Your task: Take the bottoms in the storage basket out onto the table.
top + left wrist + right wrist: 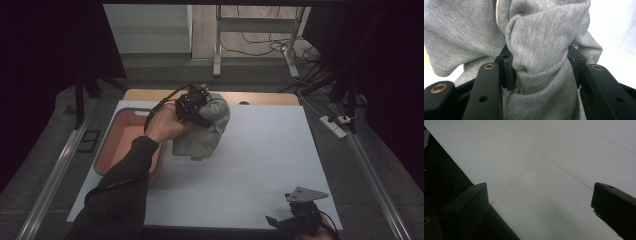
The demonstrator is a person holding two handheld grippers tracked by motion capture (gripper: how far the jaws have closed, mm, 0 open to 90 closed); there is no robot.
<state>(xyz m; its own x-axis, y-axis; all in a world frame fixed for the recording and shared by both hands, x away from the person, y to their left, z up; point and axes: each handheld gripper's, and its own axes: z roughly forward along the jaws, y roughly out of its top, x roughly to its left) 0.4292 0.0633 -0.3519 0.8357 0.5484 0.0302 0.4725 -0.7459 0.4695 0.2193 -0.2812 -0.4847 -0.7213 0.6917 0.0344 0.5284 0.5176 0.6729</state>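
the right gripper (280, 220) sits nearest, at the table's front edge by the person, its jaws standing wide apart over bare white table (554, 150) with nothing between them; it looks parked out of the way so the other hand can work alone. farther in, the left hand (162, 122) carries the left gripper (197, 107), whose jaws are clamped on a bunched fold of the grey garment (541, 50). the cloth is squeezed into a thick twist between the pads, which is likely why the jaws stop short of meeting. held by that one bunch, the garment (207, 132) hangs in a loose clump above the white surface, its lower folds drooping toward the table. just to its left, beside the person's sleeve, lies the pink bin (107, 150), open-topped, probably where the garment belongs or came from. beyond the table edge the floor, cables and a metal stand are dim.
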